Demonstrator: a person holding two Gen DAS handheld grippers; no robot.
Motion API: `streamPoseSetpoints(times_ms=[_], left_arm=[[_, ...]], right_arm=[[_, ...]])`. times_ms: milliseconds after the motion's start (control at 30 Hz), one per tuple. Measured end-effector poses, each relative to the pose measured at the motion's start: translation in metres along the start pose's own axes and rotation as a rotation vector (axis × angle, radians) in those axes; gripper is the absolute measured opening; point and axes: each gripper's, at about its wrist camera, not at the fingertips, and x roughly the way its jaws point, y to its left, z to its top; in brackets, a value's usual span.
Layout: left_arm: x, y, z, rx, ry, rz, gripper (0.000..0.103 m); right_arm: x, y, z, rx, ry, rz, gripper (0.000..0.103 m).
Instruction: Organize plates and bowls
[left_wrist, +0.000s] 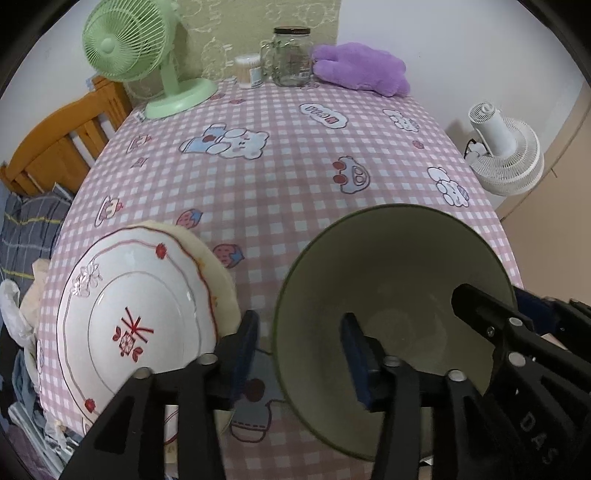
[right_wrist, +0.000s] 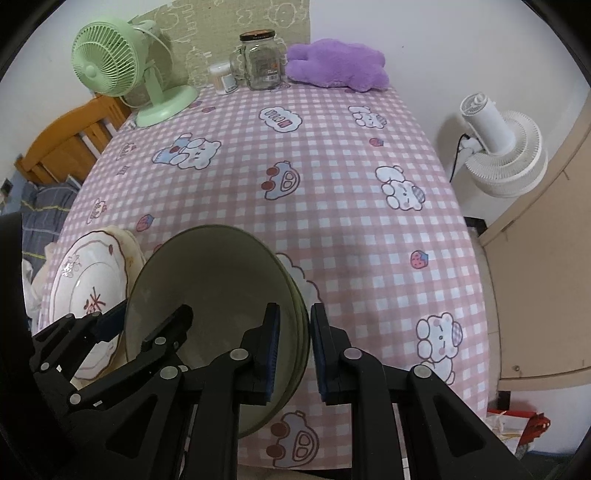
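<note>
1. My left gripper (left_wrist: 301, 354) stands spread across the near-left rim of the green bowl (left_wrist: 388, 266), pads clear.
2. My right gripper (right_wrist: 293, 354) is parted astride its right rim.
3. White plate (left_wrist: 140, 314) lies left, on the checked tablecloth (left_wrist: 277, 177).
4. Green fan (left_wrist: 125, 44) far back.

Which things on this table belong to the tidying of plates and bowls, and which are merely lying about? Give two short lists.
Belong to the job:
- green bowl
- white plate with red flowers
- cream plate under it

Just lying about:
- green desk fan
- glass jar
- small tub of cotton swabs
- purple plush toy
- white fan beside the table
</note>
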Motion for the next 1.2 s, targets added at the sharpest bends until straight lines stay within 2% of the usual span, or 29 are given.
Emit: streamPoseSetpoints(times_ms=[33, 67, 100, 200, 333, 400, 633, 767, 900, 1100, 1200], left_arm=[[0.0, 0.003, 0.0, -0.006, 0.0, -0.006, 0.061], [0.0, 0.003, 0.001, -0.005, -0.001, -0.011, 0.063], [0.001, 0.005, 0.001, 0.003, -0.004, -0.015, 0.066], [0.005, 0.008, 0.003, 0.033, -0.016, -0.048, 0.073], [0.019, 0.015, 0.006, 0.036, 0.028, -0.134, 0.077], [0.02, 0.014, 0.007, 0.05, 0.018, -0.153, 0.081], [0.032, 0.009, 0.011, 0.112, 0.062, -0.272, 0.079], [0.038, 0.004, 0.01, 0.139, 0.086, -0.288, 0.073], [0.037, 0.0, 0.009, 0.145, 0.083, -0.3, 0.071], [0.039, 0.001, 0.008, 0.1, 0.099, -0.294, 0.071], [0.036, -0.001, 0.007, 0.077, 0.104, -0.253, 0.071]], right_arm=[[-0.001, 0.0, 0.0, 0.009, -0.008, -0.003, 0.044], [-0.002, 0.0, 0.001, 0.019, -0.013, -0.004, 0.062], [-0.002, -0.001, 0.001, 0.026, -0.017, -0.005, 0.072], [0.001, 0.001, 0.003, 0.05, -0.018, -0.005, 0.072], [0.007, 0.009, 0.004, 0.075, 0.006, -0.02, 0.072], [0.009, 0.011, 0.003, 0.089, 0.013, -0.035, 0.072], [0.017, 0.013, -0.002, 0.18, 0.045, -0.1, 0.072], [0.017, 0.009, -0.009, 0.223, 0.05, -0.131, 0.072], [0.018, 0.002, -0.012, 0.263, 0.048, -0.125, 0.072], [0.028, -0.007, -0.009, 0.248, 0.051, -0.057, 0.072], [0.037, -0.013, -0.006, 0.236, 0.064, 0.012, 0.072]])
